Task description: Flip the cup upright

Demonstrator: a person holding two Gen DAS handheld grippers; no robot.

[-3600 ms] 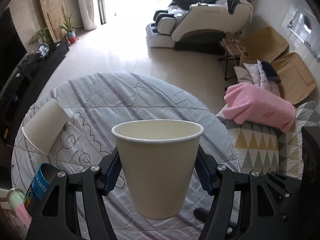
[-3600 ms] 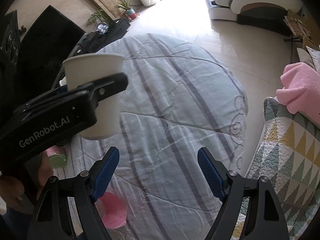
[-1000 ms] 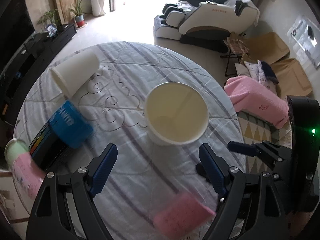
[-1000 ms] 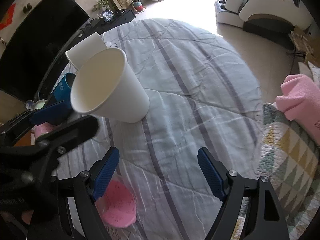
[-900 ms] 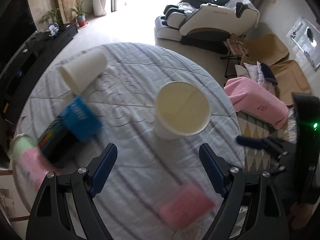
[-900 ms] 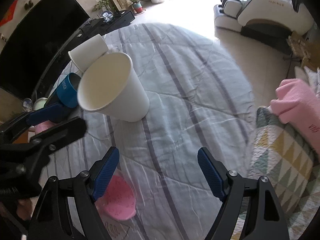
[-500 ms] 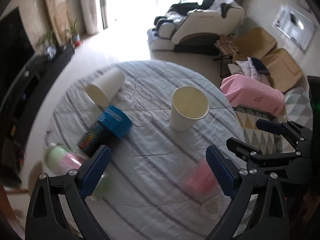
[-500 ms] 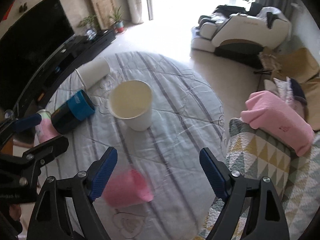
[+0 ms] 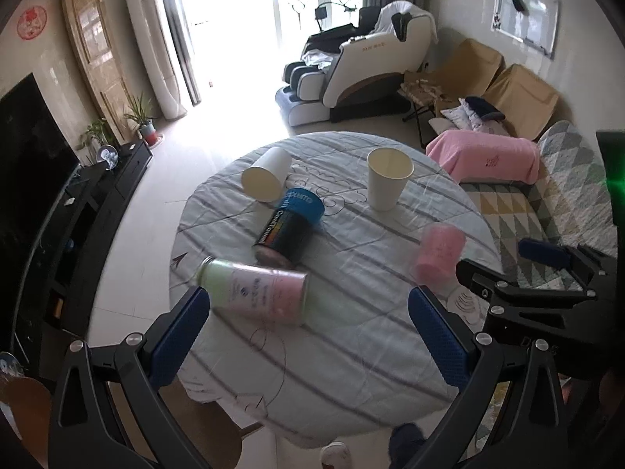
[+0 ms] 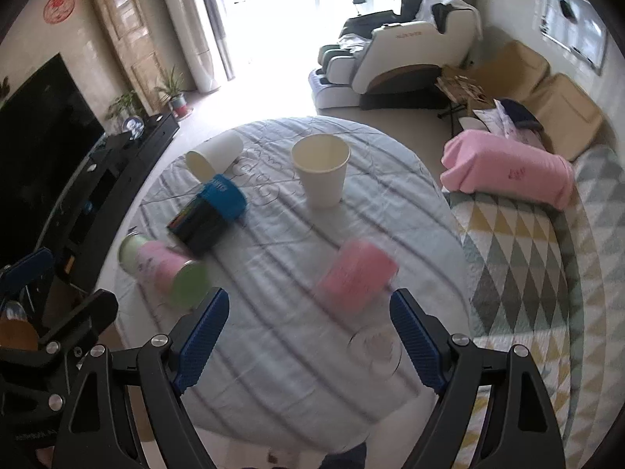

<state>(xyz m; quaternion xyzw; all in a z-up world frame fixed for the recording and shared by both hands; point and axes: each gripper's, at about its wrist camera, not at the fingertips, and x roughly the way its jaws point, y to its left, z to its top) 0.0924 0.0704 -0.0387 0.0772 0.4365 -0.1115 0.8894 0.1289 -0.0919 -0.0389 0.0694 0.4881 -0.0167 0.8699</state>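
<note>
A white paper cup (image 9: 388, 182) (image 10: 322, 174) stands upright at the far side of the round table (image 9: 351, 332) (image 10: 273, 336). A second white paper cup (image 9: 266, 179) (image 10: 214, 155) lies on its side at the far left. A blue and black cup (image 9: 290, 226) (image 10: 209, 215), a pink and green cup (image 9: 254, 291) (image 10: 164, 273) and a pink cup (image 9: 439, 252) (image 10: 357, 275) also lie on their sides. My left gripper (image 9: 308, 340) and right gripper (image 10: 308, 336) are open, empty and raised above the near edge.
The table has a striped grey cloth. A sofa with a pink towel (image 9: 486, 156) (image 10: 508, 174) and patterned quilt stands to the right. A black TV cabinet (image 9: 78, 211) runs along the left. A massage chair (image 9: 363, 70) stands behind. A wooden stool (image 9: 211, 437) sits at the near edge.
The left gripper let go of the white cup, which now stands upright on the table. Both grippers have pulled back and up, so the whole table shows.
</note>
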